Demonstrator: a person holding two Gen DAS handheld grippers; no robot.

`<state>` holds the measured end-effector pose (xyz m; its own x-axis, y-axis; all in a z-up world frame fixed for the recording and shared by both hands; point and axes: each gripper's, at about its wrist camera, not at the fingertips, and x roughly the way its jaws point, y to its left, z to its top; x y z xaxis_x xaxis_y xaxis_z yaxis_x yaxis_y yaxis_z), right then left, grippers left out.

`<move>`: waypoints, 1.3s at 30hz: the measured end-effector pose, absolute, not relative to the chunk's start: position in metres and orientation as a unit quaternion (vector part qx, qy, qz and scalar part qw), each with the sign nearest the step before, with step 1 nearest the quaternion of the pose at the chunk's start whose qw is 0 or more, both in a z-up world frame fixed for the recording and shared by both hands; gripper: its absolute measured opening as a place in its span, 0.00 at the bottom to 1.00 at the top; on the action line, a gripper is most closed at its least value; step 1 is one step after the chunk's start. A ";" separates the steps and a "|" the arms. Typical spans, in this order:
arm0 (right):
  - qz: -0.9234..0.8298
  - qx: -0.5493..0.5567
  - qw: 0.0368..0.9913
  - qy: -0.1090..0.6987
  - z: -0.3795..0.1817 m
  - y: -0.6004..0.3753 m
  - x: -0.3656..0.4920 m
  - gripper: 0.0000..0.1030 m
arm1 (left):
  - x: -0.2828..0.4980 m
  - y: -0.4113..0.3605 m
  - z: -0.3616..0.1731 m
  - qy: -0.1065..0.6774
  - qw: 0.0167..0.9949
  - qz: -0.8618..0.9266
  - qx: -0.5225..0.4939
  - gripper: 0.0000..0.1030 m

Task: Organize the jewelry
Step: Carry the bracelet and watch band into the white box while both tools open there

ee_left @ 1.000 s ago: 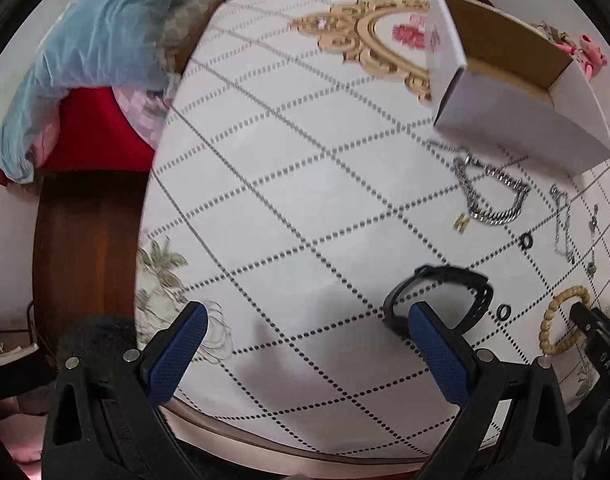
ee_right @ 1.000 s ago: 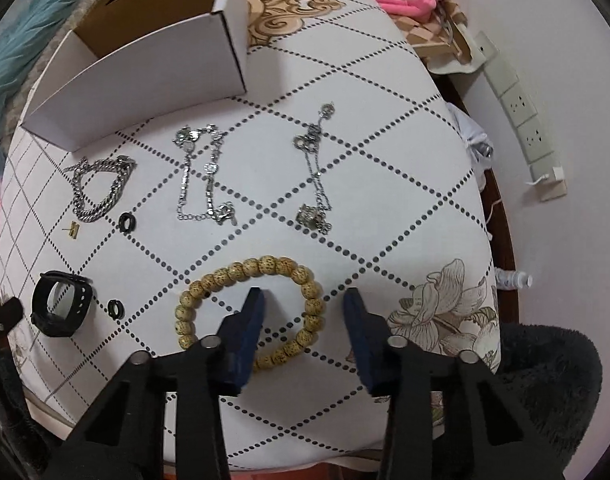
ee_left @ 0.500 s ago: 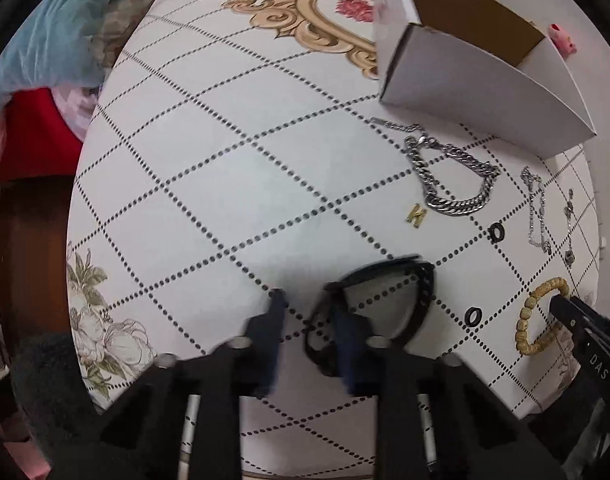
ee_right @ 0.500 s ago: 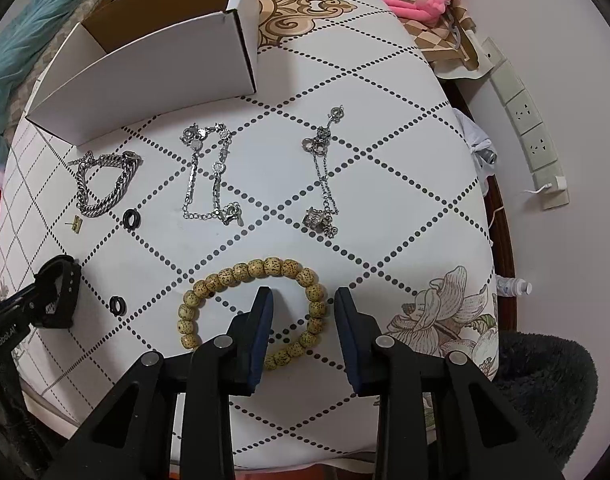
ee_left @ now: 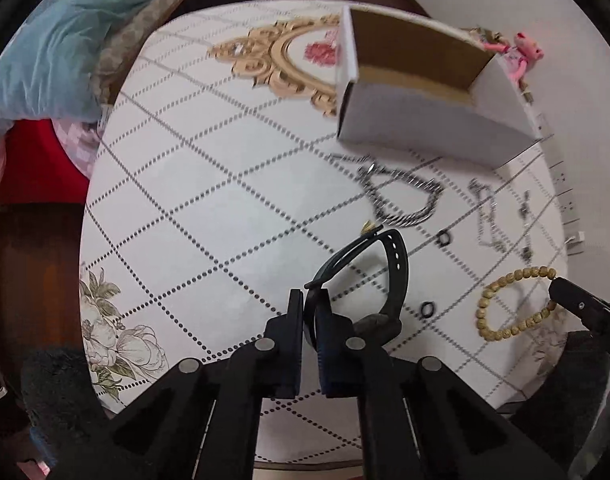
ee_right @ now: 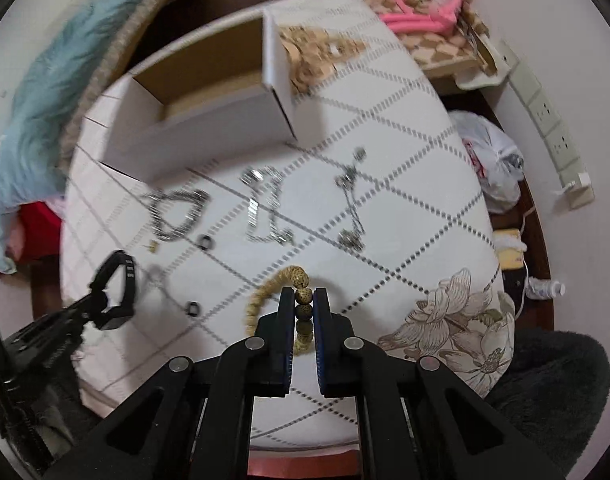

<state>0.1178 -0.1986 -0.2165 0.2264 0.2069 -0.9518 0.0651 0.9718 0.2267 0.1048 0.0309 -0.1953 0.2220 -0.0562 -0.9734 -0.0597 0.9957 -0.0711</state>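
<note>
Between your left claw's [ee_left: 309,312] pads sits the rubbery black watch band [ee_left: 395,264], clamped by its thin strap so the perforated loop arcs up and away beyond the tips — lifted off the desk [ee_left: 209,200]. Your right claw [ee_right: 305,300] is closing on the wooden bead bracelet [ee_right: 301,280]; the round speckled beads are stacked in the narrow gap between its pads, and the rest of the string curls off to the left of the tips.

Beyond both claws, on the glossy white cloth with its dotted diamond grid, lie the remaining pieces: a chunky silver curb chain [ee_left: 401,200], two finer silver chains [ee_right: 265,216] side by side to its right, and two small black rings [ee_left: 427,309] close to the left claw's right. Farther ahead stands the open white cardboard box [ee_left: 425,128], brown inside — its near wall faces you, well beyond the chains.
</note>
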 end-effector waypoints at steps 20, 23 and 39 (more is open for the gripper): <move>0.121 0.066 0.836 0.531 -0.095 -0.158 0.248 0.09 | 0.238 0.021 -0.130 0.567 0.820 -0.044 -0.071 0.03; 0.119 0.057 0.825 0.550 -0.116 -0.151 0.278 0.09 | 0.260 0.020 -0.144 0.579 0.811 -0.044 -0.071 0.04; 0.149 0.112 0.761 0.621 -0.179 -0.160 0.333 0.32 | 0.304 0.022 -0.161 0.607 0.789 -0.027 -0.091 0.84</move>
<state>0.3329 -0.1603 -0.1790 0.1845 0.3668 -0.9118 -0.0883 0.9302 0.3564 0.3040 0.0221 -0.1610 0.2625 -0.1535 -0.9527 -0.0683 0.9818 -0.1770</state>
